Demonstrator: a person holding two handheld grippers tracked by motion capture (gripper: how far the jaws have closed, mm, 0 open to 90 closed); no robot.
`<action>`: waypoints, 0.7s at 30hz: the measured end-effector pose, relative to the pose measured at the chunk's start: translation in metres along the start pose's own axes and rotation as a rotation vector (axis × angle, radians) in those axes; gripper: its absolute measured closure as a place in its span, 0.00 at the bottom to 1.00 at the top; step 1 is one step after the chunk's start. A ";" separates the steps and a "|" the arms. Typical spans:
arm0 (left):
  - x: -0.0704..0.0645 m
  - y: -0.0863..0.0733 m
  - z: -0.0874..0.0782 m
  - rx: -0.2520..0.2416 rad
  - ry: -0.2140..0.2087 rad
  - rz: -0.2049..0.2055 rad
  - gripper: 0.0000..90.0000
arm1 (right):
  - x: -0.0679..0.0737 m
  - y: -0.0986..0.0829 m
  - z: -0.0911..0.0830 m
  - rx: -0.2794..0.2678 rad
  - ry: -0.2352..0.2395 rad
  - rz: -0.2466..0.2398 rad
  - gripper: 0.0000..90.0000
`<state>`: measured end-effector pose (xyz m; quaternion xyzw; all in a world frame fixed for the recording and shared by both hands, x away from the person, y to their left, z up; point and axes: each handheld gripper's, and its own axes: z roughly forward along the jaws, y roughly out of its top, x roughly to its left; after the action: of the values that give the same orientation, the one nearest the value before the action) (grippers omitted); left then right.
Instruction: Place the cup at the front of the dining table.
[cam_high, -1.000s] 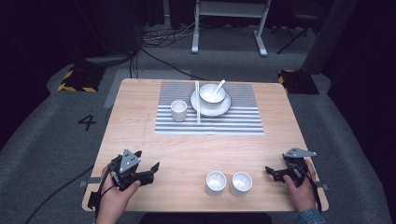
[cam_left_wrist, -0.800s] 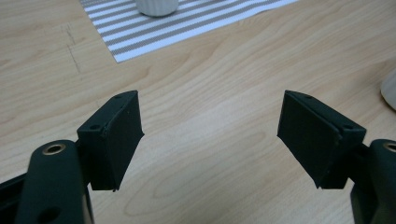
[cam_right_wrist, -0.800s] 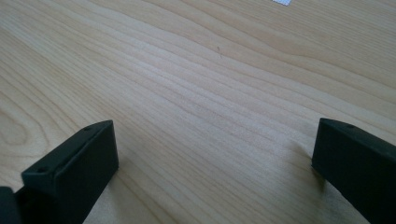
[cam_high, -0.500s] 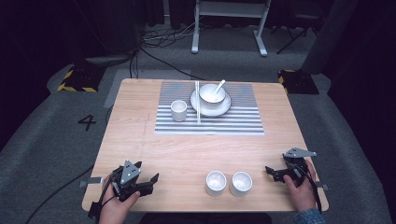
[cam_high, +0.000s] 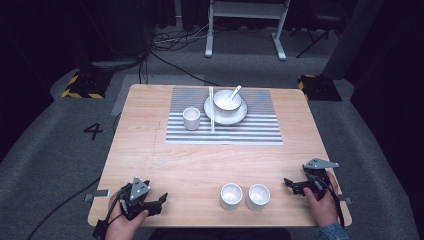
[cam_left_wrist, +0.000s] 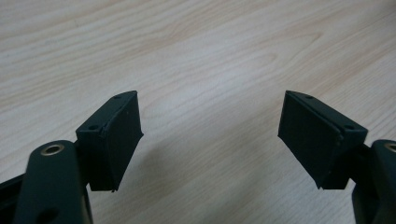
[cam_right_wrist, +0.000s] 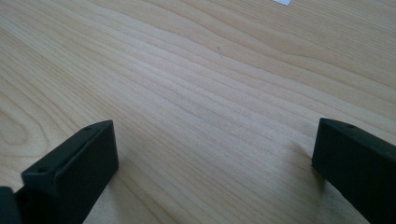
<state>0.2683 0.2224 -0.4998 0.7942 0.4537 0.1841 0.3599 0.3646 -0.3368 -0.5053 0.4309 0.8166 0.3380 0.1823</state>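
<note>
Two small white cups (cam_high: 231, 195) (cam_high: 258, 196) stand side by side near the table's front edge. Farther back, a striped placemat (cam_high: 260, 131) holds a white cup (cam_high: 191, 118), a pair of chopsticks (cam_high: 211, 114) and a white bowl with a spoon (cam_high: 227, 99) on a plate (cam_high: 239, 117). My left gripper (cam_high: 161, 202) rests at the front left corner, open, with bare wood between its jaws (cam_left_wrist: 210, 121). My right gripper (cam_high: 290, 185) sits at the front right, open over bare wood (cam_right_wrist: 215, 158), pointing toward the two cups.
The wooden table (cam_high: 150, 150) has open room across its middle. Beyond it are a grey floor with cables (cam_high: 170, 45), a white stand (cam_high: 245, 20) and two black-and-yellow blocks (cam_high: 82, 85) (cam_high: 316, 86).
My left gripper has shifted slightly toward the front edge of the table and settled there. The right gripper has stayed in place.
</note>
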 end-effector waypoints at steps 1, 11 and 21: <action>0.000 -0.001 0.001 0.010 0.002 0.000 0.24 | 0.000 0.000 0.000 0.000 0.000 0.000 0.01; 0.002 -0.006 0.005 0.030 0.015 0.007 0.21 | 0.000 0.000 0.000 0.000 0.000 0.000 0.00; 0.000 -0.011 0.009 -0.028 0.040 -0.030 0.16 | 0.000 0.000 0.000 0.000 0.000 0.000 0.01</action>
<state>0.2671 0.2223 -0.5142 0.7783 0.4703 0.2009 0.3644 0.3646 -0.3368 -0.5054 0.4309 0.8166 0.3380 0.1823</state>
